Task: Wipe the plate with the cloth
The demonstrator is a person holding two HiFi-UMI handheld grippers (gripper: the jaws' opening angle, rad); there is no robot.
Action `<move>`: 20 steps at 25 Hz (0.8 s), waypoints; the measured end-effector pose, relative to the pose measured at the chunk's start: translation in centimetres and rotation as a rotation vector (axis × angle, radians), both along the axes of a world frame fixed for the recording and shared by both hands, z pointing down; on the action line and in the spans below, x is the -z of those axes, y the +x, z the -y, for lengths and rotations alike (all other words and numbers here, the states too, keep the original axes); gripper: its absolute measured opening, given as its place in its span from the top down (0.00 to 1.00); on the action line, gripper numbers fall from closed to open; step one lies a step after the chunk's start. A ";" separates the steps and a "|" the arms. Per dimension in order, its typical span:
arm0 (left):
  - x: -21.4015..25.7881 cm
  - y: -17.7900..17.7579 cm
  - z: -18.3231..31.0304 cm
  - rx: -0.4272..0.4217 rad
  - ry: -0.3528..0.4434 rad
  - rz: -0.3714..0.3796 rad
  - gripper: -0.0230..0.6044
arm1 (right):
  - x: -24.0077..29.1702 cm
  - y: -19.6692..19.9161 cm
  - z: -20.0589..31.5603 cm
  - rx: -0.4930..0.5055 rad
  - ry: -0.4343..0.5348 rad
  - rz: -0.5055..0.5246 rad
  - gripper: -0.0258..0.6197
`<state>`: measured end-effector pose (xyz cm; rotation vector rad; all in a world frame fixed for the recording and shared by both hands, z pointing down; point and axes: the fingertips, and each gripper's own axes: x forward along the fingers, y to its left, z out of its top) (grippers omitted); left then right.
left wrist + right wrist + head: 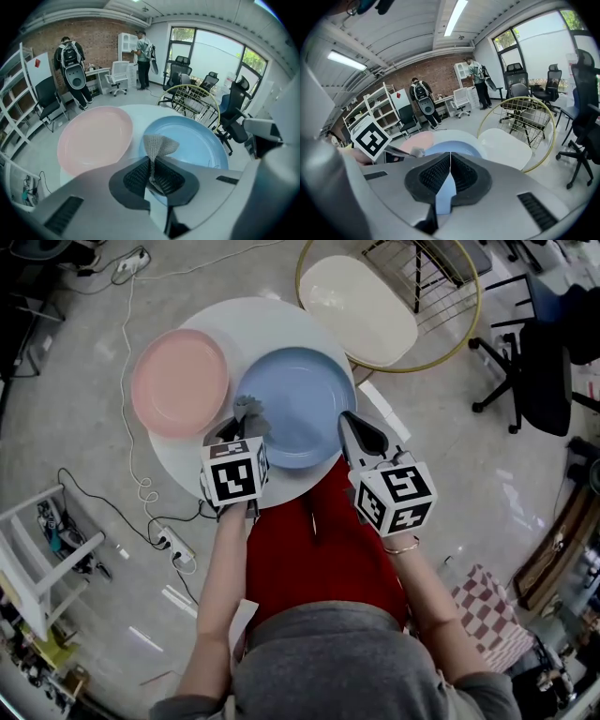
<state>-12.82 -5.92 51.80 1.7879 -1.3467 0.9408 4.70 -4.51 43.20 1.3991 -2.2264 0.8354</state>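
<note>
A light blue plate (300, 395) (199, 140) (457, 147) lies on a round white table (187, 460), beside a pink plate (178, 381) (93, 136). My left gripper (247, 420) (151, 169) is shut on a small grey mesh cloth (248, 410) (159, 144). The cloth sticks up from the jaws over the blue plate's near left edge. My right gripper (349, 424) (450, 161) is at the blue plate's right rim. Its jaws stand shut with the blue rim showing between them. The left gripper's marker cube (370, 137) shows in the right gripper view.
A cream oval top in a gold hoop frame (356, 306) (506, 145) stands beyond the table on the right. Black office chairs (544, 362) stand further right. A power strip with cables (173, 545) and a white shelf (37, 540) are on the floor at left. Two people stand far back.
</note>
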 end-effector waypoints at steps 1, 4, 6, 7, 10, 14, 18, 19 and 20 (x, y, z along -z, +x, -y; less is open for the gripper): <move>0.4 0.2 0.0 0.002 0.016 -0.025 0.91 | 0.1 0.3 -0.5 -0.014 0.002 -0.006 0.91; 1.5 2.3 0.1 -0.032 0.042 -0.136 0.91 | 0.4 1.2 -1.7 -0.062 0.009 -0.018 0.91; 2.0 4.8 0.0 -0.077 0.036 -0.226 0.91 | 0.5 2.1 -2.4 -0.094 0.009 -0.022 0.91; 2.1 6.3 -0.2 -0.106 0.027 -0.265 0.91 | 0.5 2.7 -2.7 -0.108 0.008 -0.025 0.91; 1.8 11.0 -1.1 -0.206 -0.015 -0.312 0.91 | 0.7 4.8 -3.3 -0.152 0.009 -0.028 0.91; 0.8 15.3 -1.8 -0.297 -0.069 -0.267 0.91 | 0.7 7.2 -4.0 -0.192 -0.001 -0.033 0.91; -0.8 17.4 -2.3 -0.310 -0.121 -0.225 0.91 | 0.2 9.0 -4.3 -0.200 -0.016 -0.024 0.91; -1.3 17.8 -2.5 -0.316 -0.134 -0.211 0.91 | 0.1 9.5 -4.3 -0.198 -0.020 -0.020 0.91; -1.7 18.0 -2.8 -0.326 -0.145 -0.192 0.91 | -0.1 9.9 -4.3 -0.196 -0.024 -0.017 0.91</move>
